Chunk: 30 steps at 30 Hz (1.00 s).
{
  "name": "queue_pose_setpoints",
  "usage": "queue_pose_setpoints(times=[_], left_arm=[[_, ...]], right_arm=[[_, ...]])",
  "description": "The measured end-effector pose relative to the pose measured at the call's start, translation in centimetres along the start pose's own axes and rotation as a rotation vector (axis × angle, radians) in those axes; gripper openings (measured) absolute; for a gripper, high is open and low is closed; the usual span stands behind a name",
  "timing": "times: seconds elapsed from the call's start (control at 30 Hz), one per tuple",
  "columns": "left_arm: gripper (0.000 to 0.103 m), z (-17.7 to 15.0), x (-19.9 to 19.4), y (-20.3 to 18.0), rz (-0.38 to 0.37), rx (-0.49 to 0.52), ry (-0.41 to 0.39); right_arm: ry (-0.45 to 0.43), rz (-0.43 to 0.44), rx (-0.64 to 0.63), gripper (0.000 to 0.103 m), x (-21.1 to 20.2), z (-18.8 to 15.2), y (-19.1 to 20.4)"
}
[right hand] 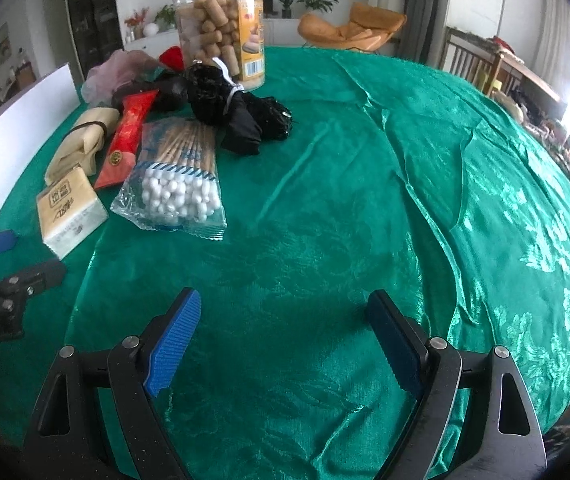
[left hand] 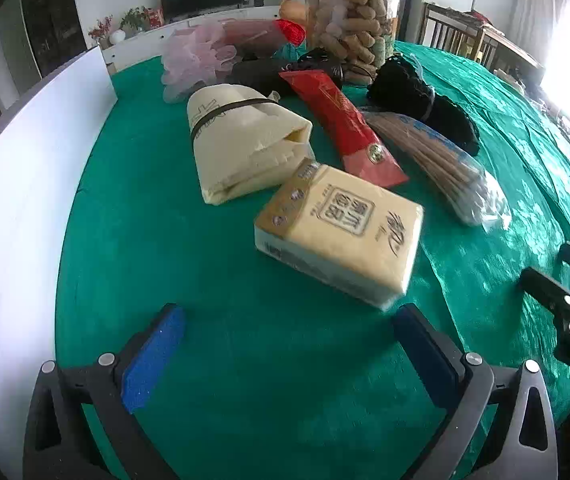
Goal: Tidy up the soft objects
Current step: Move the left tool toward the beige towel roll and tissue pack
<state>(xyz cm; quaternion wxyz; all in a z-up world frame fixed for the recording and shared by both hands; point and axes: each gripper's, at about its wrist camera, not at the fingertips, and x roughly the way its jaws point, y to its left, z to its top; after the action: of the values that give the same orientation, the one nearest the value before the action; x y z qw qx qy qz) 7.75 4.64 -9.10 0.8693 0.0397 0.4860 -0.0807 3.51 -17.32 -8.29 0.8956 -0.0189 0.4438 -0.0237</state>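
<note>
Counter: the counter (right hand: 325,200) has a shiny green cloth on it. The right half is bare cloth with wrinkles.
White board: a white board (left hand: 25,184) stands along the edge at 9 o'clock in the left wrist view.
Jar: a clear snack jar (right hand: 221,32) stands at 11 o'clock in the right wrist view, behind the pile.
Left hand-held gripper: the left hand-held gripper (left hand: 285,340) is wide open and holds nothing. It hangs over the cloth, just in front of the tissue pack.
Right hand-held gripper: the right hand-held gripper (right hand: 285,340) is wide open too, with nothing in it, over bare cloth.
Cream bundle: a cream folded cloth (left hand: 241,144) with a dark band round it lies at 12 o'clock, touching the tissue pack.
Tissue pack: the yellow tissue pack (left hand: 341,232) lies flat near the middle.
Swab bag: a bag of cotton swabs (right hand: 177,176) lies at 10 o'clock in the right wrist view.
Black bundle: a black tied bundle (right hand: 237,108), maybe cloth, lies by the jar.
Red packet: a long red packet (left hand: 341,124) lies between the cream cloth and the swabs.
Pink thing: a pink fluffy thing (left hand: 193,60) is far back.
</note>
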Motion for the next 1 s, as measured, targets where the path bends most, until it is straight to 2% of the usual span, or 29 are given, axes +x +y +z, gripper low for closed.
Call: queue_pose_setpoints(times=[0.2, 0.77, 0.9, 1.0], left_arm=[[0.103, 0.0, 0.1, 0.1, 0.009, -0.016, -0.041], [0.103, -0.1, 0.1, 0.2, 0.009, -0.018, -0.059], [0.103, -0.1, 0.1, 0.2, 0.009, -0.018, -0.059], [0.103, -0.1, 0.1, 0.2, 0.01, -0.019, -0.059]], right_arm=[[-0.005, 0.009, 0.014, 0.089, 0.1, 0.0, -0.2], [-0.005, 0.009, 0.014, 0.087, 0.0, 0.0, -0.3], [-0.005, -0.049, 0.077, 0.087, -0.1, 0.4, -1.8], [0.014, -0.03, 0.166, 0.087, 0.2, 0.8, -3.8]])
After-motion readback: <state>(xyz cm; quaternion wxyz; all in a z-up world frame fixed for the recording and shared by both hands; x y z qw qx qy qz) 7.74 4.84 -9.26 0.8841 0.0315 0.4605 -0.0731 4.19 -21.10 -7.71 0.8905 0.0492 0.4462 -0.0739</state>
